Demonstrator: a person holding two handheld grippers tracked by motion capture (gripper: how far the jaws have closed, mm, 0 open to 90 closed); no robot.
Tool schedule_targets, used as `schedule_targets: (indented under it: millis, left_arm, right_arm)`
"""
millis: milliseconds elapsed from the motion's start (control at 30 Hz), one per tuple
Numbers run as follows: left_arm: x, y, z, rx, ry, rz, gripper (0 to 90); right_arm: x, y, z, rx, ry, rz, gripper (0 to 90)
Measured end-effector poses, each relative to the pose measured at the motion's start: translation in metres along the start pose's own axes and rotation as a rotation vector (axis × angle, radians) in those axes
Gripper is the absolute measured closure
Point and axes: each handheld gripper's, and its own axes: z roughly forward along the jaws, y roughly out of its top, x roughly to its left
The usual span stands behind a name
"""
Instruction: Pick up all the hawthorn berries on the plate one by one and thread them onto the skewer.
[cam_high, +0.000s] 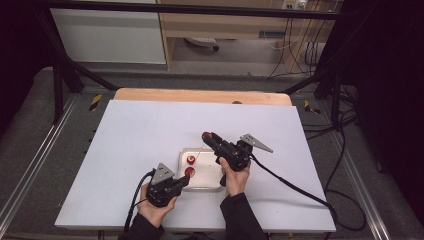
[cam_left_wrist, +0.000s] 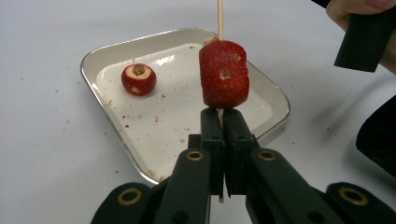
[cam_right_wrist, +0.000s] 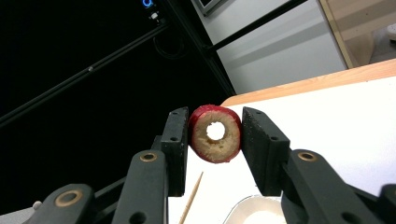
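We count three red fruit pieces, one on the skewer (cam_left_wrist: 223, 74), one in the tray (cam_left_wrist: 138, 79) and one cored ring (cam_right_wrist: 215, 133), plus one wooden skewer (cam_left_wrist: 220, 18), one tray (cam_left_wrist: 187, 35) and two grippers.

skewer (cam_left_wrist: 220, 21): its upper end is cut off by the top edge of the left gripper view; its middle is hidden inside the strawberry (cam_left_wrist: 224, 74); below that the left tool (cam_left_wrist: 223, 122) covers most of it.
tray (cam_right_wrist: 254, 212): in the right gripper view only a sliver of rim shows, cut off by the bottom edge.
red ring (cam_right_wrist: 215, 133): both flanks are hidden behind the pads of the right tool (cam_right_wrist: 215, 140).
fruit on tray (cam_high: 191, 160): too small in the high view to tell its kind.
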Motion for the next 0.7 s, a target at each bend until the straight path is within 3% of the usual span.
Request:
schedule_targets:
  millis: [700]
  left_arm:
    - [-0.0009, 0.0035, 0.0029, -0.017, -0.007, -0.027, 88.0]
  right_arm:
    - [0.0007, -0.0036, 0.0001, 0.000, 0.014, 0.007, 63.1]
